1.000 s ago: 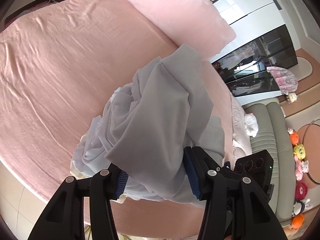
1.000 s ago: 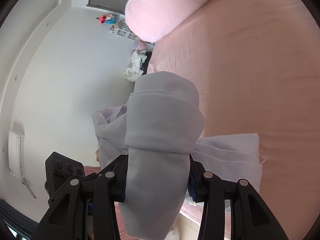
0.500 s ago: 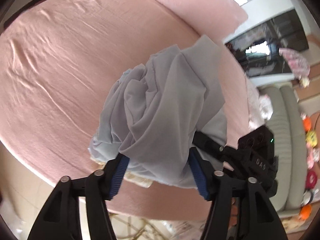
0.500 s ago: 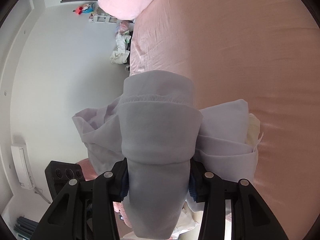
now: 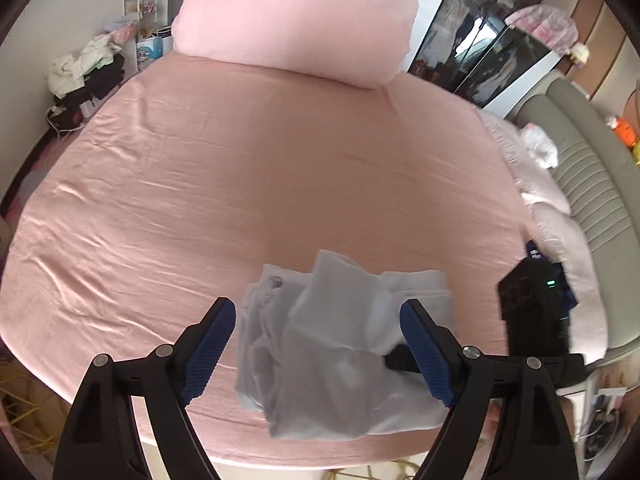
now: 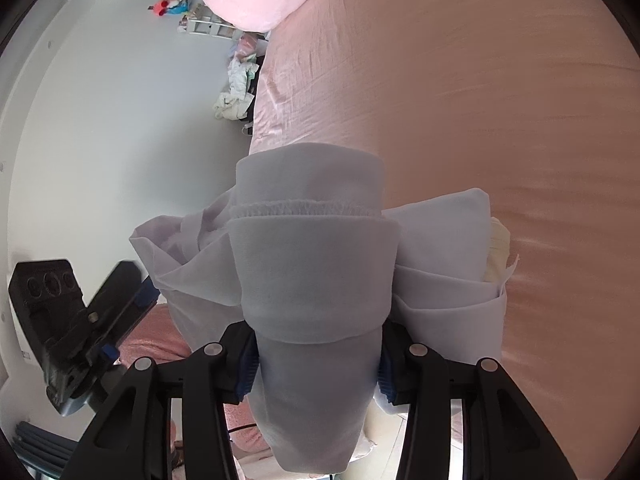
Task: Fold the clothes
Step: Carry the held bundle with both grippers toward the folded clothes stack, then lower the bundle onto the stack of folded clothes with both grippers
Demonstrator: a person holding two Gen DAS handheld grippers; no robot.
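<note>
A pale grey garment (image 5: 340, 352), bunched and partly folded, lies on the pink bed (image 5: 200, 200) near its front edge. My left gripper (image 5: 318, 308) hovers over it, jaws opening wide, the blue pads clear of the cloth on both sides. In the right wrist view my right gripper (image 6: 316, 344) is shut on a thick folded band of the same garment (image 6: 312, 264), which drapes over and hides its fingertips. The right gripper's black body (image 5: 536, 312) shows at the garment's right side. The left gripper (image 6: 80, 320) appears at the lower left of the right wrist view.
A rolled pink duvet (image 5: 296, 20) lies at the far end of the bed. A pile of clothes (image 5: 84, 72) sits on the floor at the left, a grey-green sofa (image 5: 592, 184) at the right, a dark glass wardrobe (image 5: 492, 40) behind.
My left gripper let go of the garment, widened its jaws, rolled and lifted off; the cloth has dropped onto the bed. My right gripper keeps its grip and has sunk slightly.
</note>
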